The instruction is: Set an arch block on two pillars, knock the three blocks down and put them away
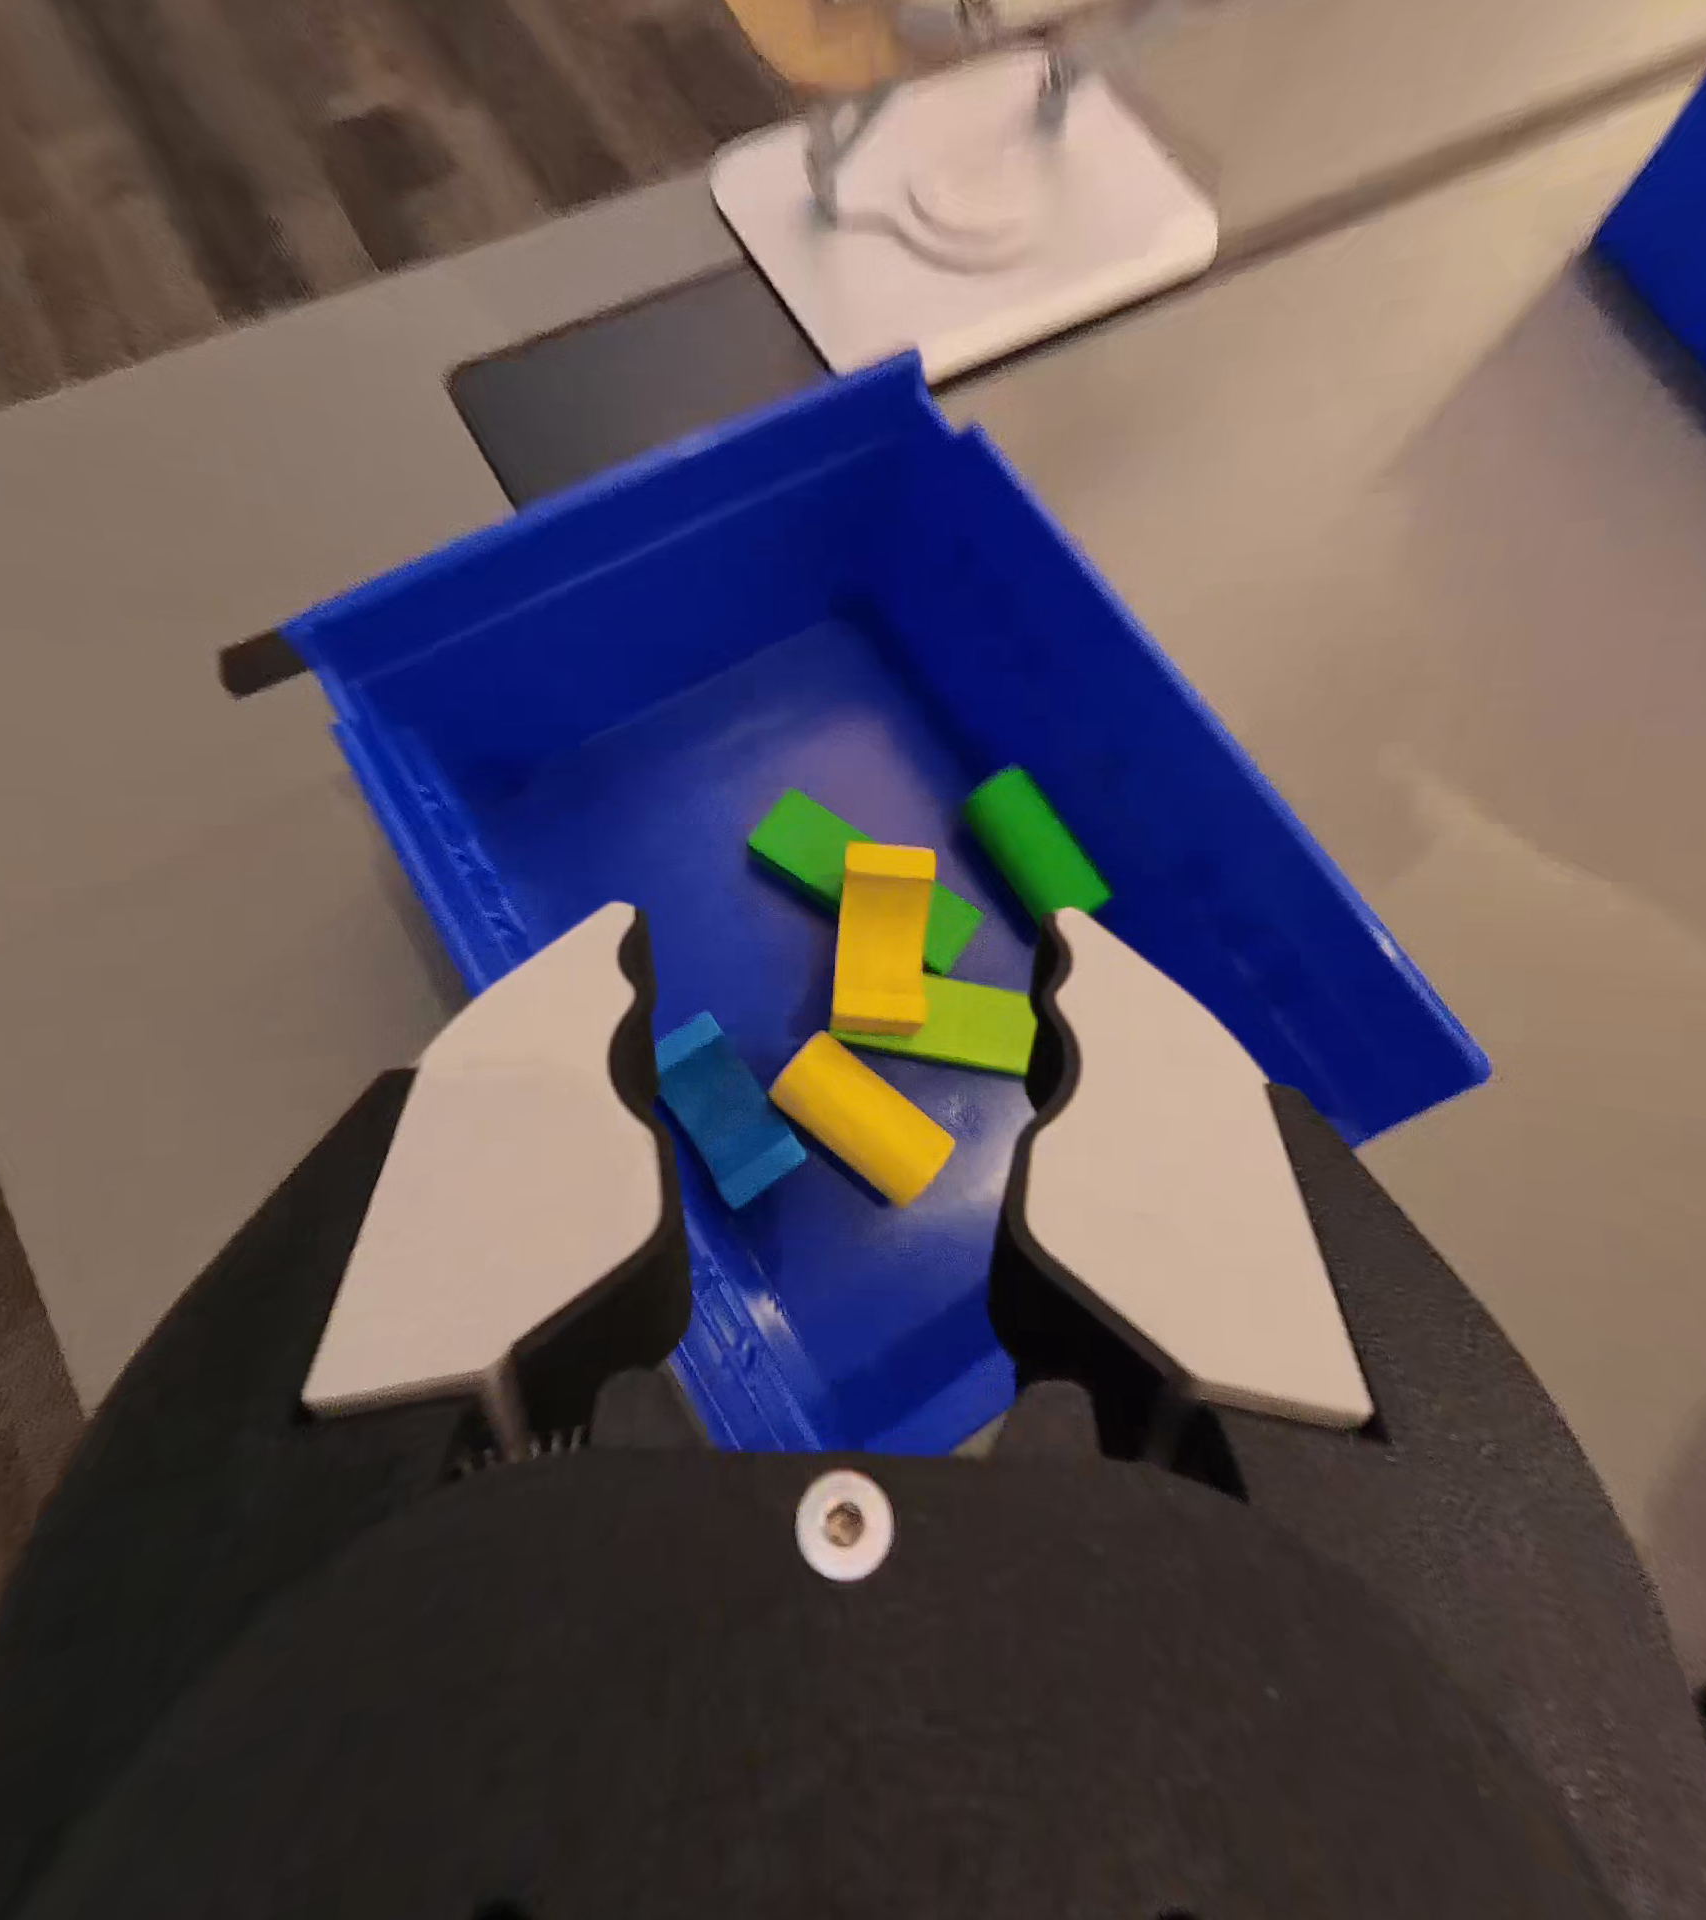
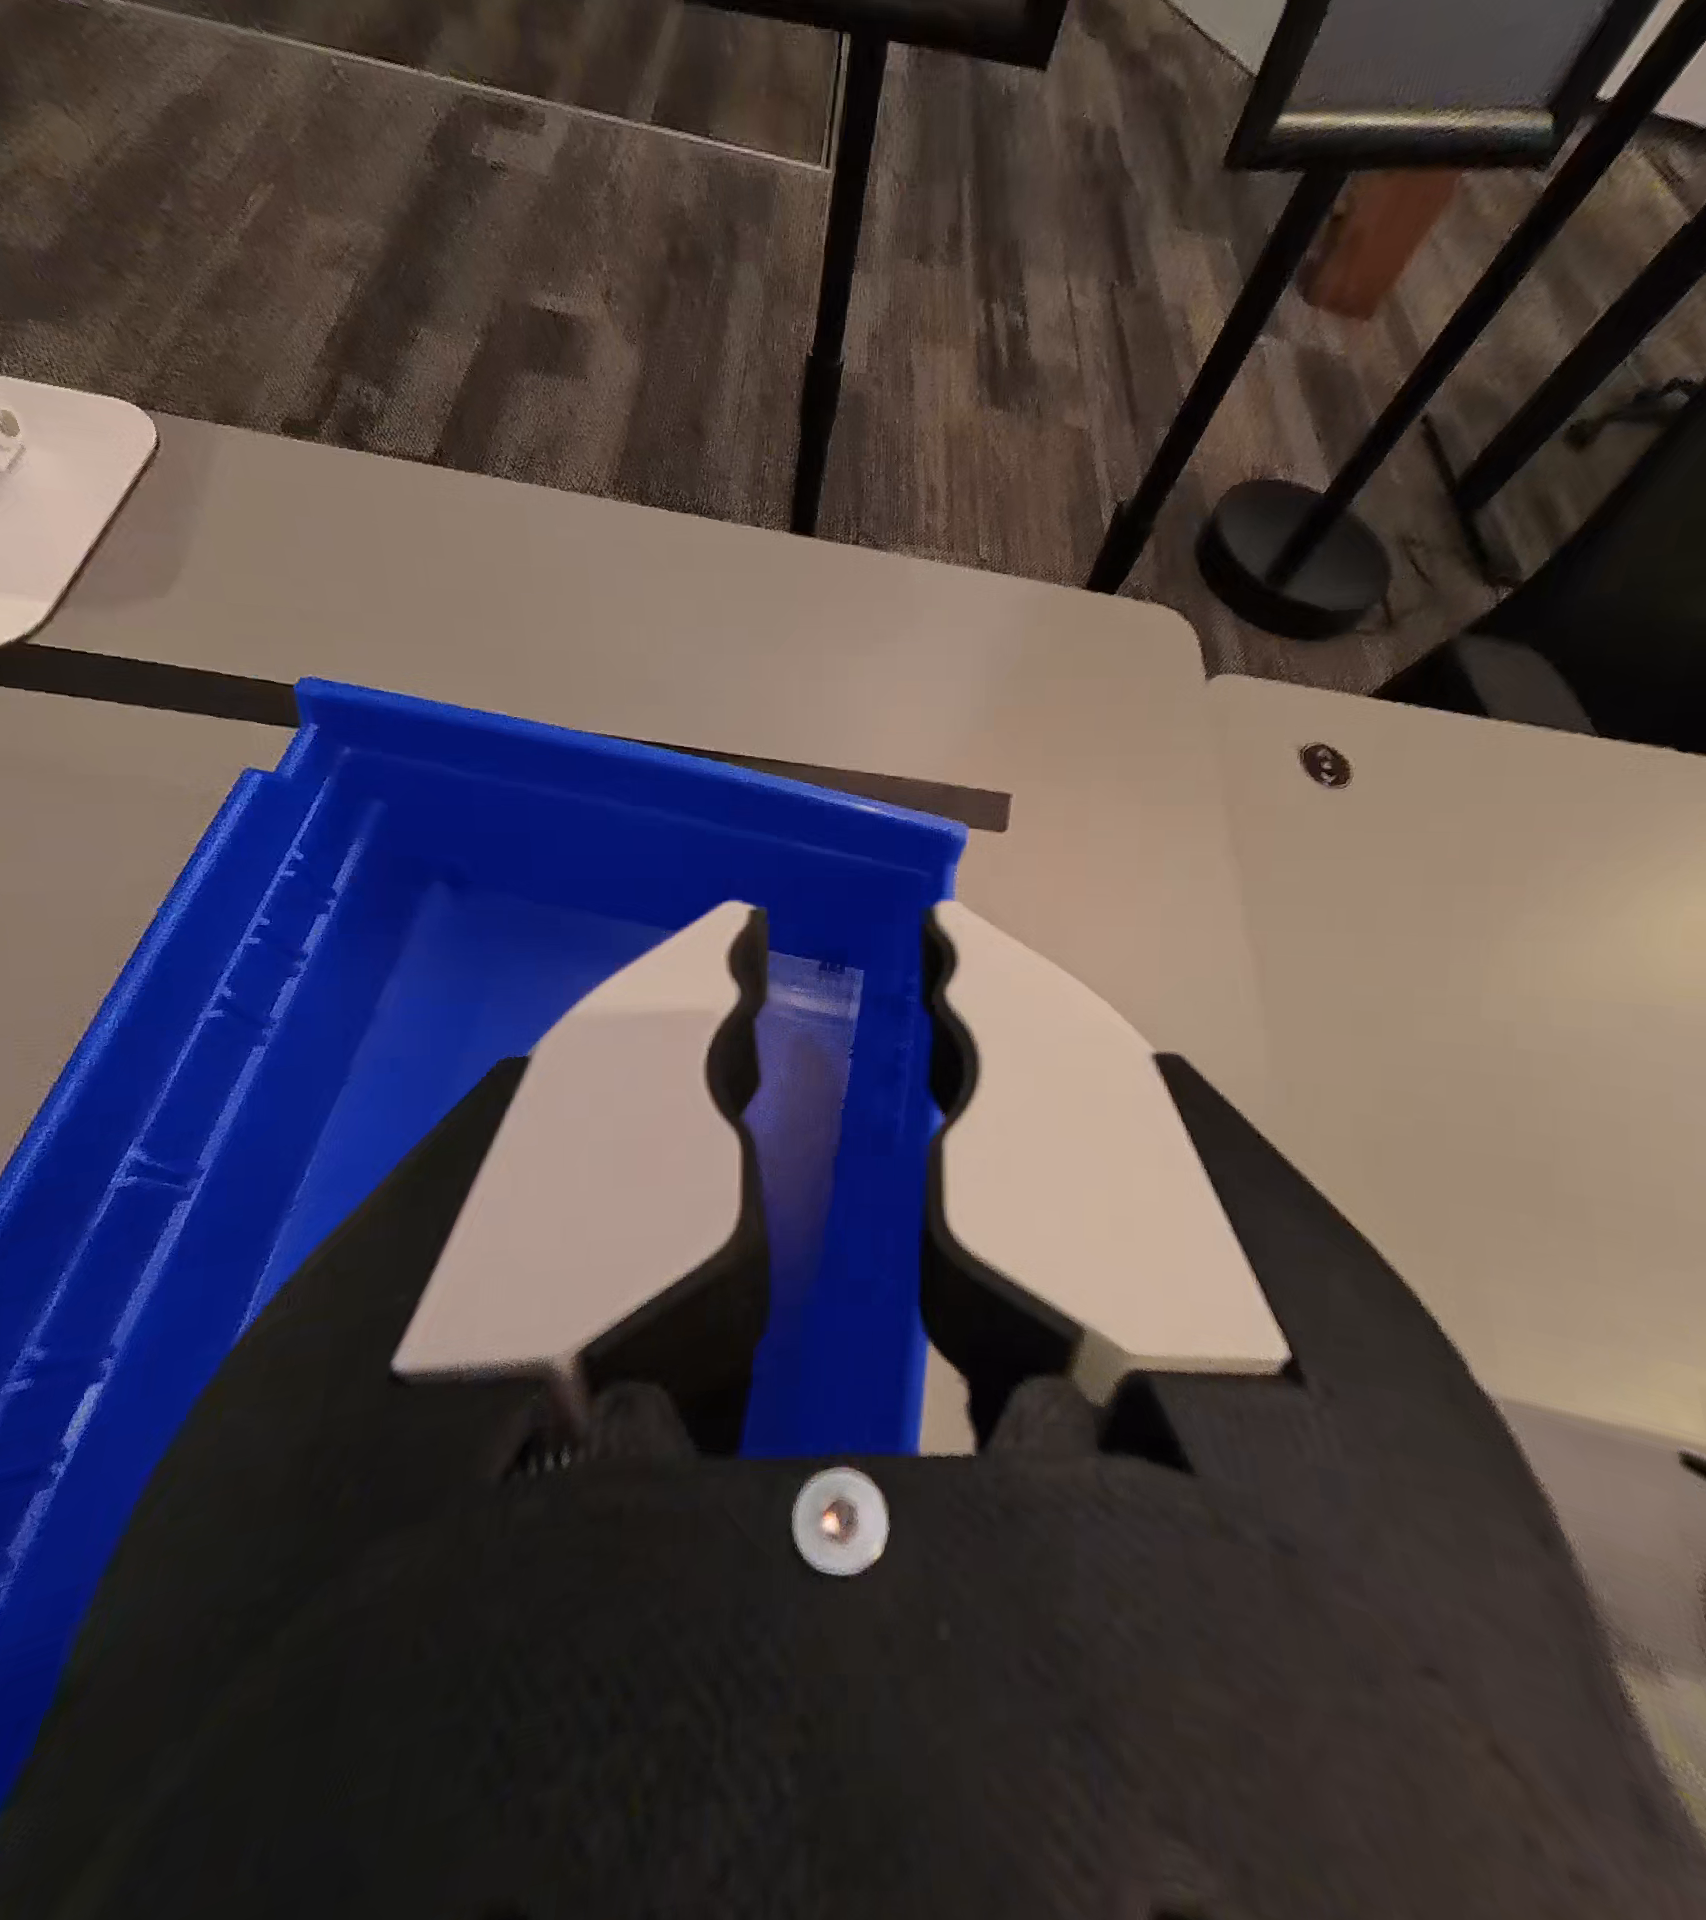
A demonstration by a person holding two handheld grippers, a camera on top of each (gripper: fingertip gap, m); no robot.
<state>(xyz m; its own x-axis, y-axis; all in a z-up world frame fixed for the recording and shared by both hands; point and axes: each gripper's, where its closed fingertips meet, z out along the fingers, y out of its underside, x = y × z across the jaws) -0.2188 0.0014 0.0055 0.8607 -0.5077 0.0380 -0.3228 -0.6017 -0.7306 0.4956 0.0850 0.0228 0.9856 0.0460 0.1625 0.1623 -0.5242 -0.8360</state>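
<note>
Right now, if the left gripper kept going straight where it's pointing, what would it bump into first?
Probably the yellow arch block. The left gripper hangs open over the blue bin, and that block lies on top of the green ones, right between the fingertips. Depth is hard to judge here.

The left wrist view looks steeply down along its fingers (image 1: 558, 1049) into a blue bin (image 1: 1192, 790) close below on the grey tabletop (image 1: 101, 727). The right wrist view also tilts down from close by over a blue bin (image 2: 205, 1039), facing the tabletop's far edge and the floor (image 2: 413, 260). Both show a white base (image 1: 984, 239), probably the same one (image 2: 18, 520).
</note>
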